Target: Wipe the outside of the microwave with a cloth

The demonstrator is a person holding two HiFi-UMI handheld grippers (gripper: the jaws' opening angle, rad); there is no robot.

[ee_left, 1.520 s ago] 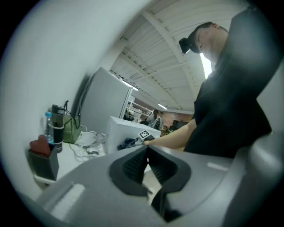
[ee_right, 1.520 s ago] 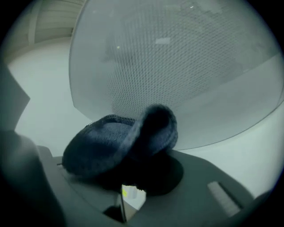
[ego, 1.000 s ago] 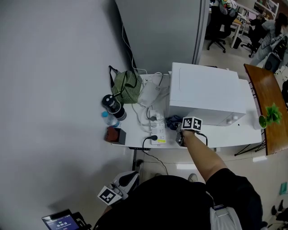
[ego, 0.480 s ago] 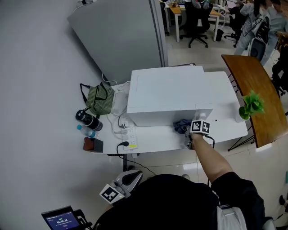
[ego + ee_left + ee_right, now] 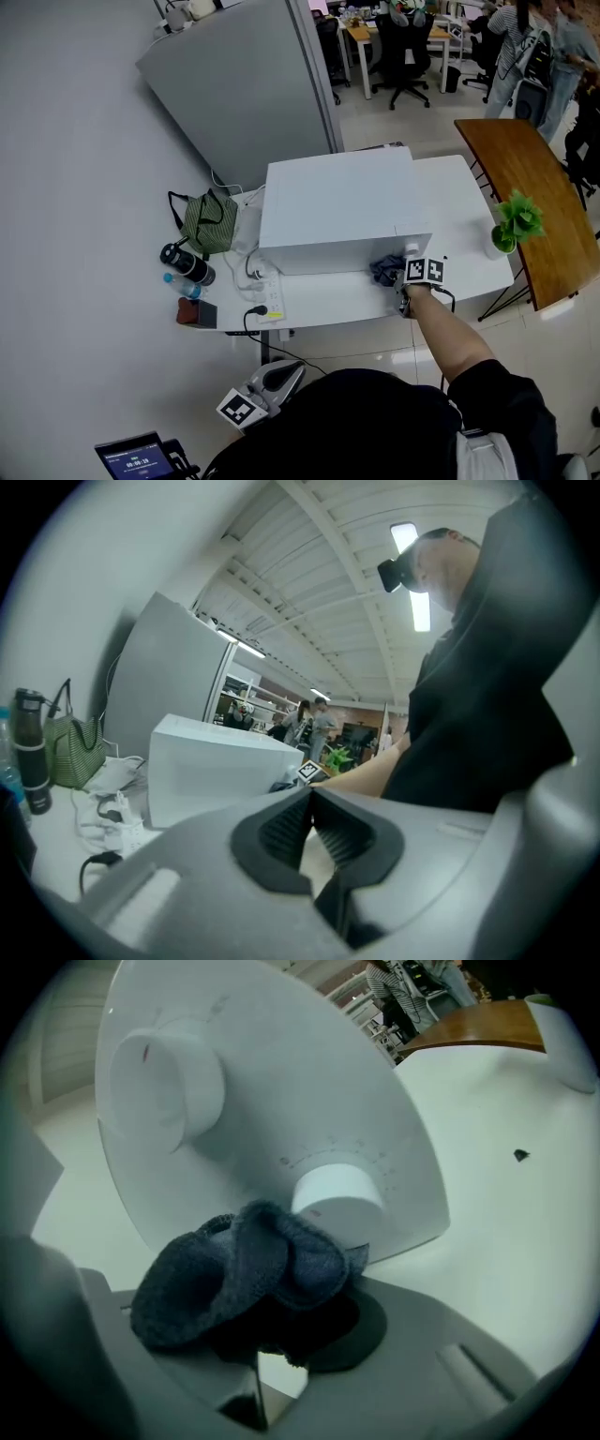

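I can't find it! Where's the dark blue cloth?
Head view, right side: the dark blue cloth is pinched in the right gripper, by the white microwave's front.

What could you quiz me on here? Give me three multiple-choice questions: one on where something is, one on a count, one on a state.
1. Where is the potted plant relative to the microwave?
A. on the table, to its right
B. on top of it
C. on the table, to its left

2. How many round knobs are on the microwave's front?
A. one
B. two
C. four

3. The right gripper is:
A. open and empty
B. shut on nothing
C. shut on the cloth

Answers: 1 A, the head view shows it past the microwave's right end; 2 B, the right gripper view shows two; 3 C, dark cloth is bunched between its jaws.
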